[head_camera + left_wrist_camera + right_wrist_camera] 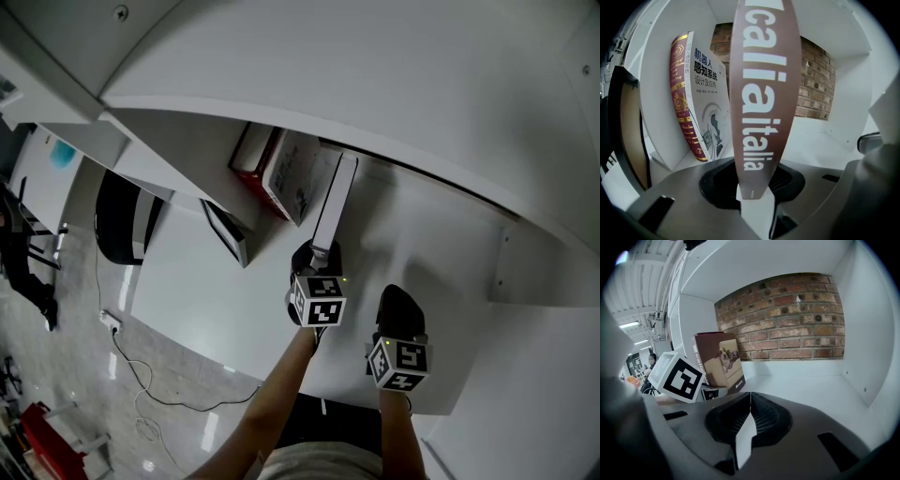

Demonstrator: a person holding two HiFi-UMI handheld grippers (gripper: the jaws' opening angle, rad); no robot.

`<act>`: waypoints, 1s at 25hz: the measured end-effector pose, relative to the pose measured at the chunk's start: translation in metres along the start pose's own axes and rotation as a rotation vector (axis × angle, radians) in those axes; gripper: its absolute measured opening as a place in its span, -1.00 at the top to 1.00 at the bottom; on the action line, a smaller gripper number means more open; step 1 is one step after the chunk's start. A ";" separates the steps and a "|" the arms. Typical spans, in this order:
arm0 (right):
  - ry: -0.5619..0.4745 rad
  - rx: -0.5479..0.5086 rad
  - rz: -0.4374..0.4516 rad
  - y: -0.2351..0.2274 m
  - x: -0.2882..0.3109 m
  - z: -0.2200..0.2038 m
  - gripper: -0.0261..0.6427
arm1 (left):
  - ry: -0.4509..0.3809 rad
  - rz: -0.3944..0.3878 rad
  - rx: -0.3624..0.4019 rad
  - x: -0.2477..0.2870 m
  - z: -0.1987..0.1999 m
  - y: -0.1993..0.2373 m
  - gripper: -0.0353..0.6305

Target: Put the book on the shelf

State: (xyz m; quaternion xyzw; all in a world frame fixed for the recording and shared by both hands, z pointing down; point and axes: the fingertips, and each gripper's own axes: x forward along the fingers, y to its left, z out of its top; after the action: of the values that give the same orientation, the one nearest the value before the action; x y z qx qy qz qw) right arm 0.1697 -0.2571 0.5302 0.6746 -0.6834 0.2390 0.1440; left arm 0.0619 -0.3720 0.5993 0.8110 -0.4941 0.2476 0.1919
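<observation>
A thin book (334, 199) with a brown spine (761, 93) printed in white letters stands upright on the white shelf (422, 234). My left gripper (319, 255) is shut on its near lower edge, and the spine fills the gap between the jaws (754, 197). From the right gripper view its cover (719, 364) shows a dog on a sofa. Left of it, a white book (710, 93) and a red-spined book (683, 103) lean against the shelf's side wall. My right gripper (401, 309) hovers just right of the left one, shut (749, 413) and holding nothing.
The shelf bay has a brick back wall (787, 319) and a white side wall (872, 333) on the right, with bare shelf floor (811, 385) between. A black-framed flat panel (225, 232) stands further left. An office chair (122, 220) and a floor cable (141, 375) lie below.
</observation>
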 end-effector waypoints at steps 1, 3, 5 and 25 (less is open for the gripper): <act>0.001 -0.001 -0.003 -0.001 0.000 0.000 0.87 | -0.002 0.000 -0.001 0.001 0.001 0.000 0.45; 0.003 0.001 -0.008 -0.003 0.000 0.000 0.87 | -0.003 0.003 -0.002 0.004 0.003 -0.001 0.45; 0.002 0.004 -0.010 -0.005 0.000 0.001 0.87 | -0.004 0.008 0.002 0.006 0.004 -0.001 0.45; 0.014 0.013 -0.041 -0.014 -0.002 -0.002 0.87 | -0.065 -0.022 -0.027 0.012 0.010 -0.001 0.39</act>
State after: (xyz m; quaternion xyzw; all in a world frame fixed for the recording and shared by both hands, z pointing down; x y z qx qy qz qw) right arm 0.1831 -0.2538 0.5328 0.6877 -0.6668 0.2453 0.1491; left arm 0.0697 -0.3851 0.5984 0.8212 -0.4945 0.2124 0.1896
